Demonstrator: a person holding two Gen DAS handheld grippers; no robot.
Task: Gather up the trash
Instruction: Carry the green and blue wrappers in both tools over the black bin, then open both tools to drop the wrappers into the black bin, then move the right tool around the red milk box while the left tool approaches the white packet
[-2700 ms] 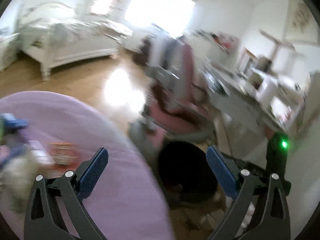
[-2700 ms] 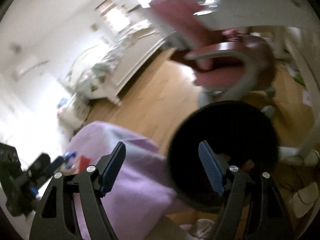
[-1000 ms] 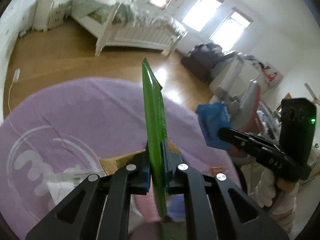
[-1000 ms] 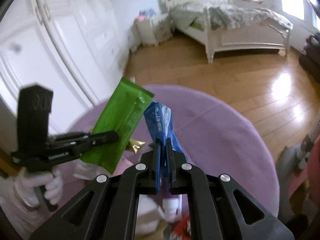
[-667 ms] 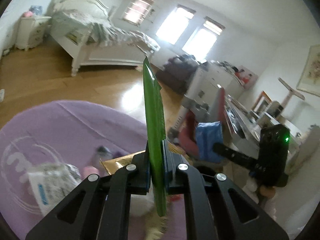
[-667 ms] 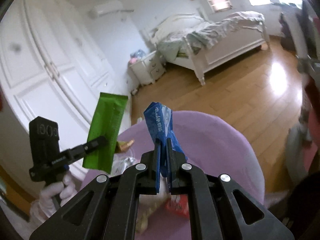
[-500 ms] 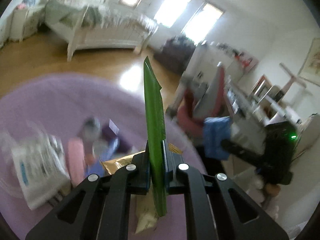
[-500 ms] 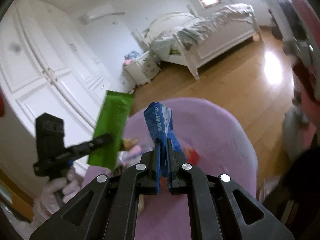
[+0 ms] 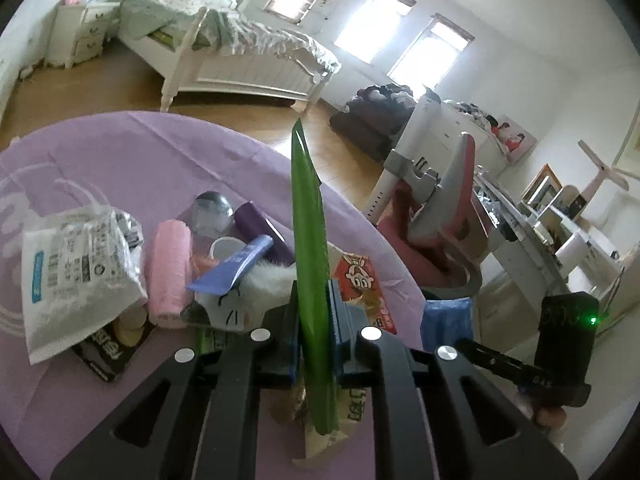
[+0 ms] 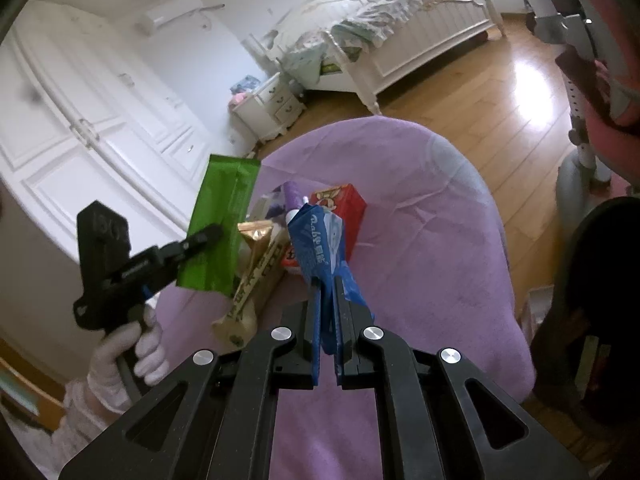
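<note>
My left gripper is shut on a flat green wrapper that stands edge-on between its pads. The right wrist view shows that same green wrapper held up at the left by the left gripper, in a white-gloved hand. A crumpled blue wrapper is pinched in my right gripper, which is shut on it. From the left wrist view the blue wrapper hangs at the lower right, over the rim of a dark bin. Both wrappers are above the purple-covered round table.
On the table lie a white plastic bag, a pink roll, a purple tube, a red snack pack and a gold wrapper. A pink and grey chair stands beside the black bin. A bed stands on the wooden floor beyond.
Both grippers, open over the bin in the oldest frames, now hold wrappers. Over the last second both swung sideways across the table, and the chair and bin came into view again.
</note>
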